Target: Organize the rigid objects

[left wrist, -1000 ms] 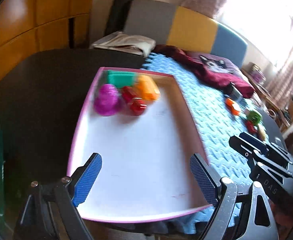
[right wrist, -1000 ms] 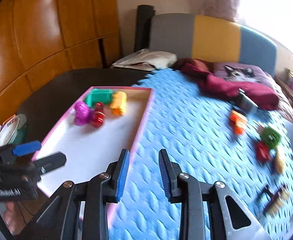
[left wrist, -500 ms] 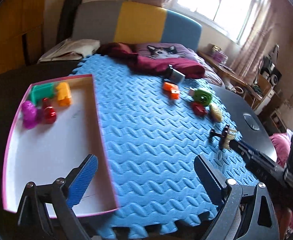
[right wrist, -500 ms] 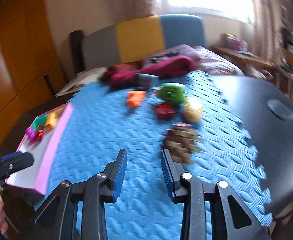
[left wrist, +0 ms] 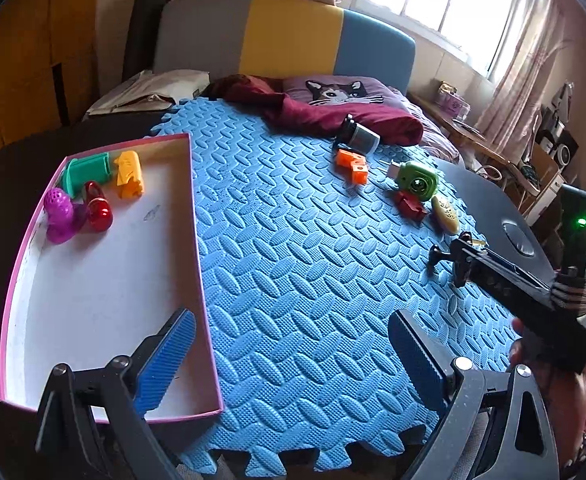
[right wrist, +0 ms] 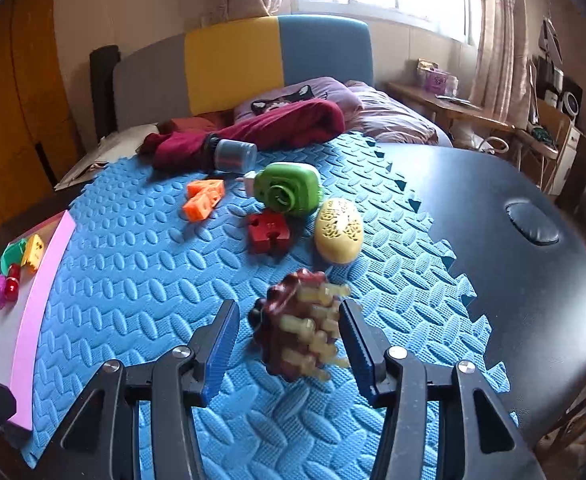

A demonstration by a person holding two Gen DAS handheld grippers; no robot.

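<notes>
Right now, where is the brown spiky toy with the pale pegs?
In the right wrist view the brown spiky toy lies on the blue foam mat between the right claw's open fingers, just below the yellow oval case.

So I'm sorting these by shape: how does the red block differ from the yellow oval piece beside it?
The red block is dark red and boxy, with flat faces and a notch cut into its near edge; the yellow oval piece is pale yellow and rounded like an egg. The block's top looks plain, while the oval's is covered in a pierced, lacy pattern. The oval also looks longer. Both lie loose on the blue mat, outside the tray.
</notes>
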